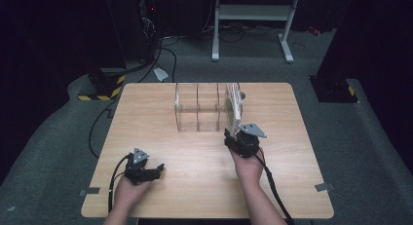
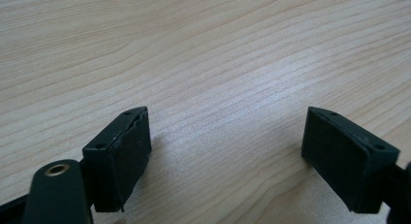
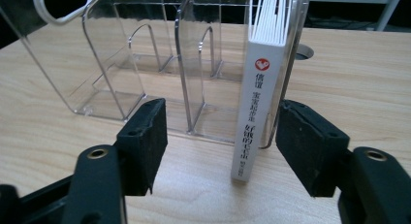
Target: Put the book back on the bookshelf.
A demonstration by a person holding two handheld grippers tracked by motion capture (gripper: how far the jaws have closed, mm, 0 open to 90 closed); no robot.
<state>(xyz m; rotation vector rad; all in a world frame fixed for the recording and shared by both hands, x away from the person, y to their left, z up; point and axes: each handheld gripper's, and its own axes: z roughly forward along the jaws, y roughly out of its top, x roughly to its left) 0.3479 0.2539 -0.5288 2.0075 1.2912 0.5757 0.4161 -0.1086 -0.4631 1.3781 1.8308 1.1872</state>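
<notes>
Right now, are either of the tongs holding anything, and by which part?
Nothing is held. The right tongs stand open around the book's spine without gripping it; the left tongs are open over the bare table.

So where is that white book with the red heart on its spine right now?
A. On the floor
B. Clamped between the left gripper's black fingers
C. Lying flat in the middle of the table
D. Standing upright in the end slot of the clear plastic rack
D: the white book with the red heart on its spine stands upright in the end slot of the clear plastic rack, between the open fingers of the right gripper, which do not touch it.
</notes>
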